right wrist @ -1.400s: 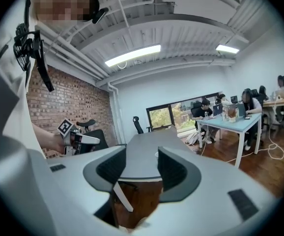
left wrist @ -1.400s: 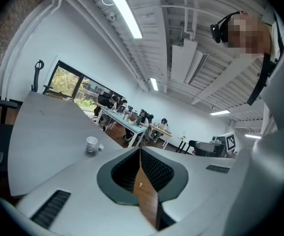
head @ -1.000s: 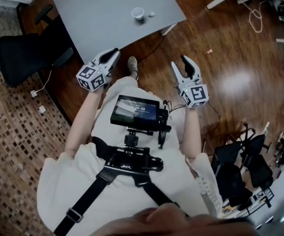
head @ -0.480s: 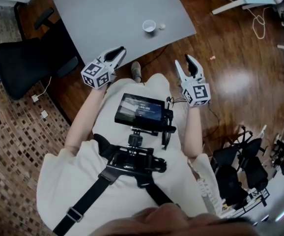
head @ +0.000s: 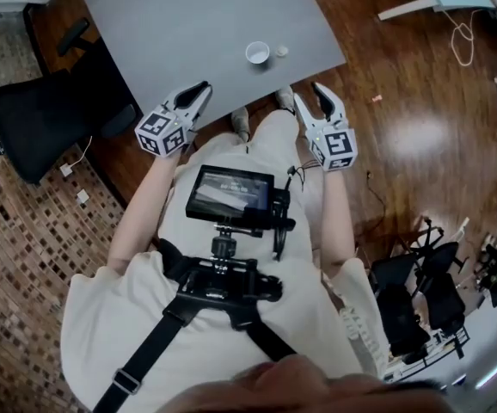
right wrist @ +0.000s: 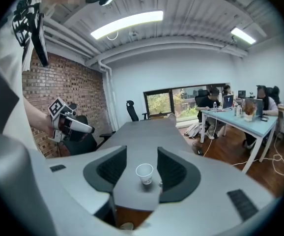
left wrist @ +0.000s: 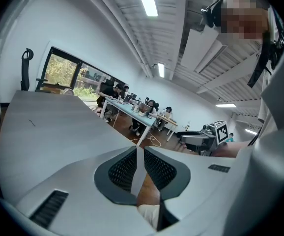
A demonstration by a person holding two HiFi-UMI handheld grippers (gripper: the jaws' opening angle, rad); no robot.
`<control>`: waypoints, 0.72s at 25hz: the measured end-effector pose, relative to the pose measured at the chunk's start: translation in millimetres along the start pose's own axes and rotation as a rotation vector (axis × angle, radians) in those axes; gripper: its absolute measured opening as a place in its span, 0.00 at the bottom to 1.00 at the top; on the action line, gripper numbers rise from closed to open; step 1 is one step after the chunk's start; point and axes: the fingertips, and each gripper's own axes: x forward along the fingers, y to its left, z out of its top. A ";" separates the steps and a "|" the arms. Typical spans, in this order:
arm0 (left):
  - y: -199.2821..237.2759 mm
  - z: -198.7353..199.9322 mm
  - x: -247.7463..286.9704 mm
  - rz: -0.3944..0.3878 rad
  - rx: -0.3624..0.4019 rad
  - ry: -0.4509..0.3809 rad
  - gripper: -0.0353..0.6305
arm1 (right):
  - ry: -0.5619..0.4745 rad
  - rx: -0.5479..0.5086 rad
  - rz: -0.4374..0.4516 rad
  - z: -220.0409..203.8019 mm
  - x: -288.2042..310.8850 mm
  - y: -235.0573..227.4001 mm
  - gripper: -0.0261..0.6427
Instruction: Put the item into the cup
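A white paper cup [head: 257, 53] stands near the front edge of the grey table [head: 188, 24], with a small pale item [head: 281, 51] just to its right. My right gripper [head: 313, 98] hangs open and empty at the table's front edge, short of the cup. In the right gripper view the cup [right wrist: 144, 173] shows between the open jaws of my right gripper [right wrist: 142, 152], and the item [right wrist: 160, 183] peeks out beside the right jaw. My left gripper [head: 200, 89] is shut and empty at the table edge, left of the cup. In its own view the left gripper [left wrist: 138, 149] shows only a thin slit.
A black office chair [head: 51, 110] stands left of the table. White cables [head: 455, 33] lie on the wooden floor at the upper right. Black folded stands [head: 420, 291] sit at the lower right. A small monitor [head: 231, 194] hangs on the person's chest rig. People sit at desks [right wrist: 245, 114] in the background.
The person has stepped closer to the table. Both grippers now reach its front edge, and the right one has come in to the left, nearer the cup.
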 end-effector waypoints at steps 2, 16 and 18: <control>4.4 1.8 7.5 0.025 -0.012 0.011 0.12 | 0.036 0.005 0.018 -8.4 18.2 -13.0 0.35; -0.1 22.0 84.5 0.209 -0.099 0.032 0.12 | 0.440 -0.089 0.210 -137.6 173.9 -109.9 0.35; -1.1 21.1 89.0 0.243 -0.118 0.028 0.12 | 0.496 -0.115 0.246 -155.6 187.6 -113.0 0.35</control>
